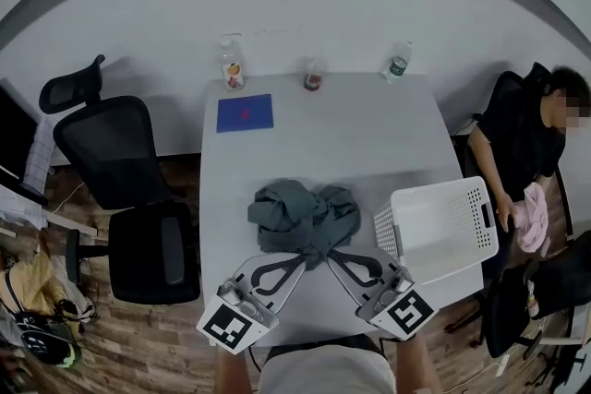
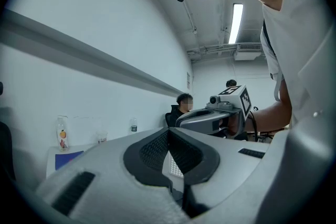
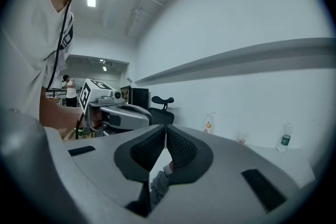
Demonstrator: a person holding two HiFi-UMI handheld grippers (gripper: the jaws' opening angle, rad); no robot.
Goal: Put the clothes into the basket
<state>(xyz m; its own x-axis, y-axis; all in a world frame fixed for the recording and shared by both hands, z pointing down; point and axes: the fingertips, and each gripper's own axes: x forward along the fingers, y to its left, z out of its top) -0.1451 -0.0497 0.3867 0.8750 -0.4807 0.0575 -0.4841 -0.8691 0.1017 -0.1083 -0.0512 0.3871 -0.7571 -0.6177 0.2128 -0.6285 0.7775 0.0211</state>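
A crumpled grey-green heap of clothes (image 1: 300,215) lies in the middle of the white table (image 1: 369,134). The white perforated basket (image 1: 443,226) stands at the table's right edge, tilted, beside the heap. Both grippers point at the heap's near edge, tips close together. My right gripper (image 1: 330,254) (image 3: 165,131) is shut, and a grey fold of the clothes (image 3: 159,182) shows in its jaw gap. My left gripper (image 1: 306,258) (image 2: 168,131) has its pads together at the tip. Whether it pinches cloth does not show; the basket's mesh (image 2: 176,165) appears through its gap.
A blue pad (image 1: 245,113), two bottles (image 1: 232,65) (image 1: 398,62) and a small cup (image 1: 313,77) stand at the table's far side. A black office chair (image 1: 129,189) is left of the table. A seated person (image 1: 522,143) is at the right, near the basket.
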